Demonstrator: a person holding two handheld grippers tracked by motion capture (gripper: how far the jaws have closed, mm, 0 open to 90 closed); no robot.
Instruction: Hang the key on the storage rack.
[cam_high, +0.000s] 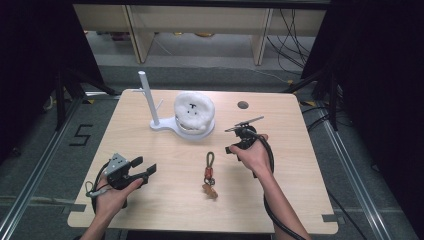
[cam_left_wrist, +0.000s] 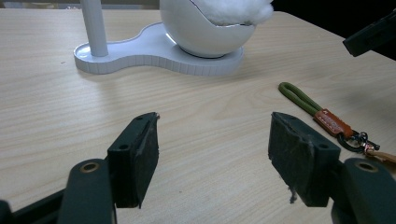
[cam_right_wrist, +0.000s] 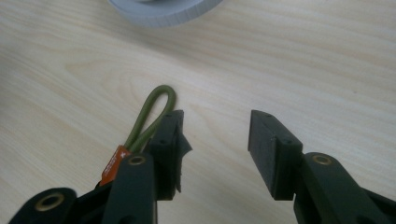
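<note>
The wooden table (cam_high: 165, 165) carries a white stand (cam_high: 172, 125) with a thin post and a bowl full of white fluff (cam_high: 194, 111). In front of this stand, toward the person, lies the key strap (cam_high: 209, 175), flat on the wood, with its green loop pointing to the stand. The right gripper (cam_right_wrist: 215, 147) hangs just beside the loop, jaws wide apart, holding nothing. The left gripper (cam_left_wrist: 212, 156) rests farther left of the strap, also wide open and empty.
</note>
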